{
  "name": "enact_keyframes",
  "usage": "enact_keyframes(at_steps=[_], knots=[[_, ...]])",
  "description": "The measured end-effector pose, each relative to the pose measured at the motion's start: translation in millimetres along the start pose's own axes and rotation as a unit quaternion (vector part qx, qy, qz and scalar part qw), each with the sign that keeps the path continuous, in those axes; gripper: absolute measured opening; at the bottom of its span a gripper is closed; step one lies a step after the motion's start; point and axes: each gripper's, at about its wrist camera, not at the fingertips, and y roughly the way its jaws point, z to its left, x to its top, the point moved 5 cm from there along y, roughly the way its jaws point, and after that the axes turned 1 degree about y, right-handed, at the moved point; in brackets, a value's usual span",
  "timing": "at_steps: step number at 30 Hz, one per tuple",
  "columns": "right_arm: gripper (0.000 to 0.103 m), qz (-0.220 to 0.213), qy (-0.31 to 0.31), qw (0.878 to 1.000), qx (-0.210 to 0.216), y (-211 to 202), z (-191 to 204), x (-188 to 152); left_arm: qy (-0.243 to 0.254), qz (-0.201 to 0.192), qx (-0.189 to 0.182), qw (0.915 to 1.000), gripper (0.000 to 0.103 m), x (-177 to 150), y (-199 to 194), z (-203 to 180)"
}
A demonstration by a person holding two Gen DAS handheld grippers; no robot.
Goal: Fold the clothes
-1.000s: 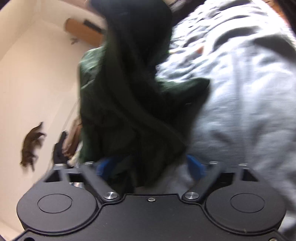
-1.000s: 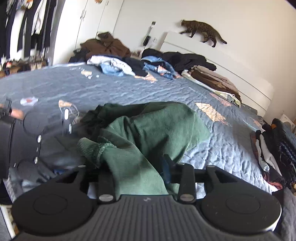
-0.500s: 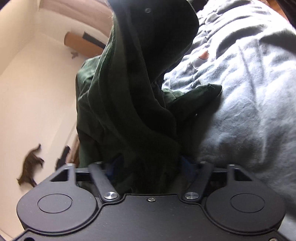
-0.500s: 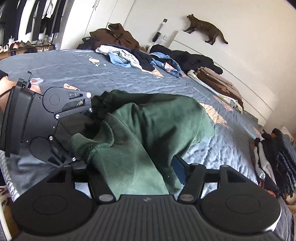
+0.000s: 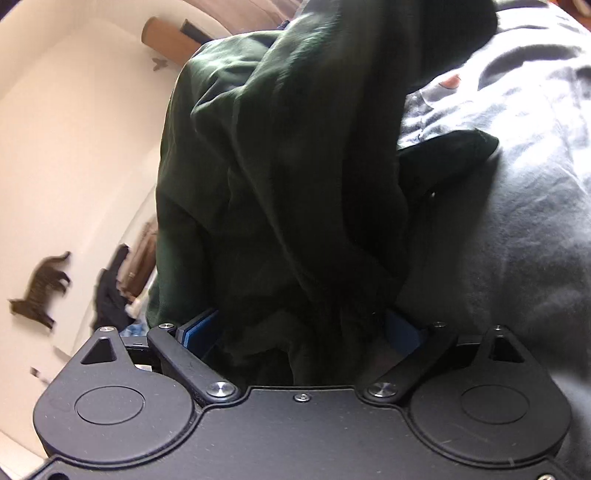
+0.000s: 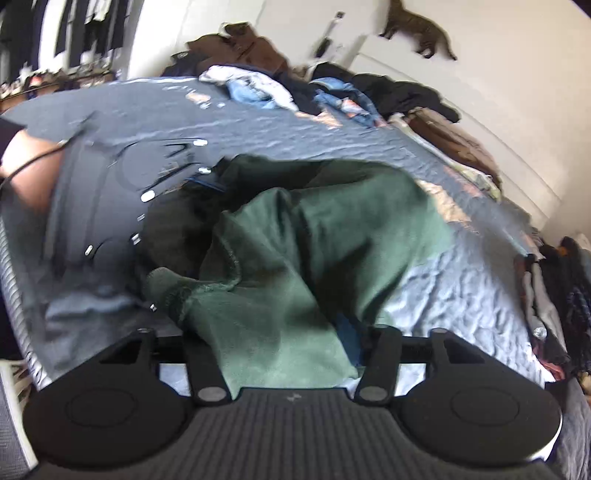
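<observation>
**Both grippers at one green garment**

Left gripper [image 5: 301, 332] had its jaws opening, with dark folds of the one green garment [image 5: 280, 177] bunched between its two blue pads [image 5: 197, 328]; whether the pads pressed on the cloth could not be told. From the right wrist view this gripper [image 6: 122, 199] appeared blurred at the left edge of the garment [image 6: 314, 240], with a hand [image 6: 29, 173] behind it.

Right gripper [image 6: 291, 354] had its jaws closing, and a broad fold of the green cloth passed between them. Only one blue pad [image 6: 349, 339] was visible there, touching the cloth; the other was hidden under the fabric.

The garment lay crumpled on the blue-grey bedspread [image 6: 461, 306], close to the near edge of the bed. One ribbed cuff [image 6: 166, 288] showed at its left side.

One cat [image 6: 421, 27] stood on the white headboard [image 6: 480, 129]. One pile of unfolded clothes [image 6: 295, 92] lay at the far end of the bed, and one stack of clothes [image 6: 554, 295] at the right edge.
</observation>
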Motion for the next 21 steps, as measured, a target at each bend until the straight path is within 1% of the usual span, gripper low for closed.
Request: enact_keyframes(at_steps=[1,2,3,4,5,6,7,8,9,11,15,17,21], knots=[[0.048,-0.003,-0.007,1.000,-0.008,1,2,1,0.012,-0.005,0.007,0.9999,0.093,1,-2,-4],[0.044,-0.006,-0.015,1.000,-0.017,1,4,1,0.030,-0.011,0.018,0.9993,0.091,3,-5,-9],[0.038,-0.009,-0.022,0.999,-0.025,2,6,2,0.049,-0.014,0.024,0.9984,0.084,6,-8,-14],[0.034,-0.015,-0.018,0.999,-0.027,1,5,3,0.067,-0.017,0.029,0.9972,0.070,8,-10,-20],[0.026,-0.021,-0.013,0.999,-0.028,0,5,4,0.080,-0.016,0.030,0.9962,0.059,10,-11,-26],[0.017,-0.027,-0.008,0.999,-0.030,-1,4,5,0.087,-0.011,0.029,0.9957,0.032,10,-10,-32],[0.012,-0.031,-0.007,0.999,-0.034,-1,3,6,0.095,-0.007,0.027,0.9951,0.013,11,-9,-38],[0.005,-0.032,-0.006,0.999,-0.035,-1,2,6,0.099,-0.003,0.025,0.9948,0.012,11,-9,-43],[0.005,-0.032,-0.002,0.999,-0.033,-1,0,6,0.087,-0.001,0.020,0.9960,0.010,13,-10,-43],[0.005,-0.037,0.000,0.999,-0.032,-4,-2,7,0.062,-0.002,0.013,0.9980,0.008,18,-15,-36],[0.004,-0.054,0.010,0.998,-0.036,-17,-10,11,-0.005,-0.020,0.012,0.9997,0.007,28,-39,-7],[0.004,-0.063,0.018,0.997,-0.040,-26,-17,15,-0.044,-0.032,0.017,0.9984,0.007,31,-54,13],[0.004,-0.081,0.026,0.995,-0.051,-43,-33,27,-0.089,-0.056,0.045,0.9934,0.007,50,-76,48]])
